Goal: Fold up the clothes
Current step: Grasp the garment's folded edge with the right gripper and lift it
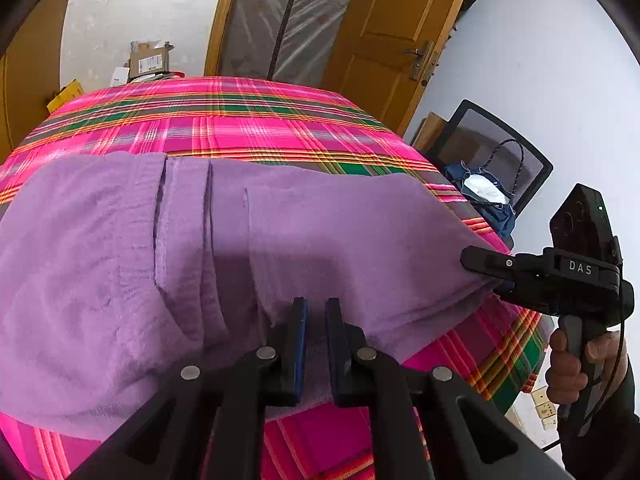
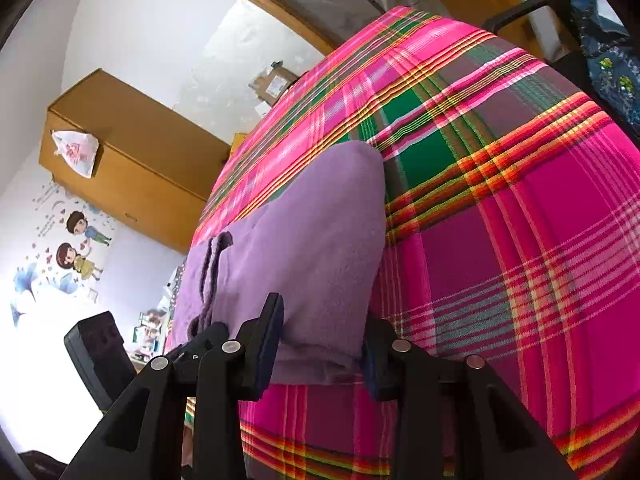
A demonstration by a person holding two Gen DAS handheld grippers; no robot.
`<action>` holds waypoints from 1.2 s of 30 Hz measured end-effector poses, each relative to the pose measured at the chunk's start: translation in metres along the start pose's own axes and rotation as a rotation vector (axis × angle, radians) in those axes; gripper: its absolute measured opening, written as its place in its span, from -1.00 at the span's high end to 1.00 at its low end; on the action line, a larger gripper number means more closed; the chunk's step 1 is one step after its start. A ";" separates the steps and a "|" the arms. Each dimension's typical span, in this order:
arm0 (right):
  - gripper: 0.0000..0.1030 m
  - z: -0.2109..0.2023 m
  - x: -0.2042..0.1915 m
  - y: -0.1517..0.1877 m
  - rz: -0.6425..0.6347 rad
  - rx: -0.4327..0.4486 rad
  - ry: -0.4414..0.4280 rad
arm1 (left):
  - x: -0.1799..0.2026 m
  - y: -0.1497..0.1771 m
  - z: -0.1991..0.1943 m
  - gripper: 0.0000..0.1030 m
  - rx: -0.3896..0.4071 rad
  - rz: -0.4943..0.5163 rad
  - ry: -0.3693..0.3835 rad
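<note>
A purple fleece garment [image 1: 224,248] lies spread on a table covered by a pink plaid cloth [image 1: 240,120]. My left gripper [image 1: 316,320] is at the garment's near edge, its jaws nearly closed with a fold of purple fabric pinched between them. My right gripper [image 1: 486,276] is at the garment's right corner, one finger above and one below the cloth. In the right wrist view the right gripper [image 2: 322,332] stands wide, with the garment's corner [image 2: 312,240] lying between the two fingers. The left gripper's tip [image 2: 200,340] shows at the left there.
A black mesh chair [image 1: 496,164] with a blue bag stands off the table's right side. A wooden door [image 1: 396,40] and cardboard boxes [image 1: 150,60] are behind the table. A wooden cabinet [image 2: 132,160] stands by the wall. The table's near right corner [image 1: 516,360] hangs close to my right hand.
</note>
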State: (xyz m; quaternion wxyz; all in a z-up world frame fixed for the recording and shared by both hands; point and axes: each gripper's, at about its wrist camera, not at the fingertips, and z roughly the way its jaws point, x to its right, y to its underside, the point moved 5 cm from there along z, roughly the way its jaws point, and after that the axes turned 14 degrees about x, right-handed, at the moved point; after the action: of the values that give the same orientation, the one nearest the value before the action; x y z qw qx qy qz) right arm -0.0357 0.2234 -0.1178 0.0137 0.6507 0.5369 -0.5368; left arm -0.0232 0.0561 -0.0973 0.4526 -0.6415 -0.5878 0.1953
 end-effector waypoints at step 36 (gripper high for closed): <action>0.73 -0.009 -0.101 -0.035 -0.219 0.114 -0.116 | -0.021 -0.013 -0.020 0.83 0.039 -0.067 -0.040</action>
State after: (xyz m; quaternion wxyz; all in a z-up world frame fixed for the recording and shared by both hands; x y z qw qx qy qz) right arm -0.0392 0.1747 -0.0221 -0.0513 0.5558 0.5716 -0.6014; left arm -0.0197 0.0279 -0.0823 0.4595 -0.6084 -0.6140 0.2042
